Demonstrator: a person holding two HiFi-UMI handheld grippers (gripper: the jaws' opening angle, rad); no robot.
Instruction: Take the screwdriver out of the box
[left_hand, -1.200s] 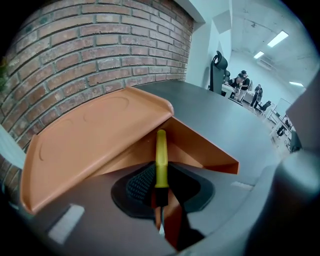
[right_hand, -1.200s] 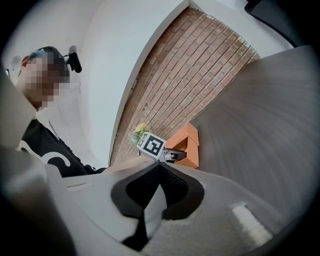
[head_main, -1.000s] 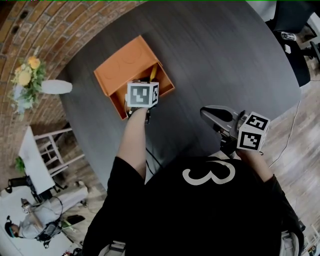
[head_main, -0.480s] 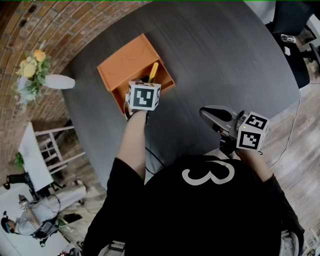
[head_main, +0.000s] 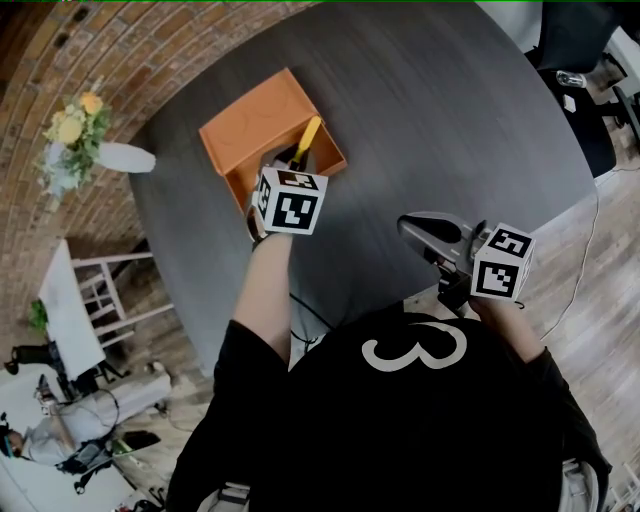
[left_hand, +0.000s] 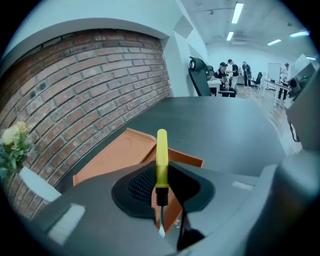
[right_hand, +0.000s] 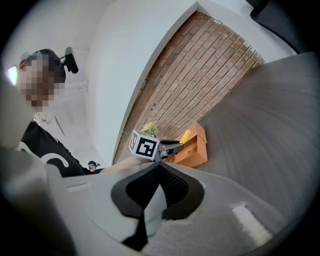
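Observation:
An open orange box (head_main: 243, 131) sits on the dark round table (head_main: 440, 110). My left gripper (head_main: 294, 163) hangs over the box's near right corner, shut on a yellow-handled screwdriver (head_main: 309, 139). In the left gripper view the screwdriver (left_hand: 161, 155) stands upright between the pads, handle up, black collar and metal tip pointing down above the box (left_hand: 112, 159). My right gripper (head_main: 412, 227) is low over the table's near edge with its jaws together and nothing in them. The right gripper view shows its pads (right_hand: 172, 187) meeting, with the box (right_hand: 194, 149) and screwdriver (right_hand: 185, 135) beyond.
A white vase with flowers (head_main: 95, 152) stands at the table's left edge, next to a brick wall (head_main: 90, 60). Office chairs (head_main: 585, 45) are off the far right edge. White furniture (head_main: 90, 305) is on the floor to the left.
My left gripper has risen and rolled, lifting the screwdriver so its yellow handle sticks further up out of the box. My right gripper has hardly shifted.

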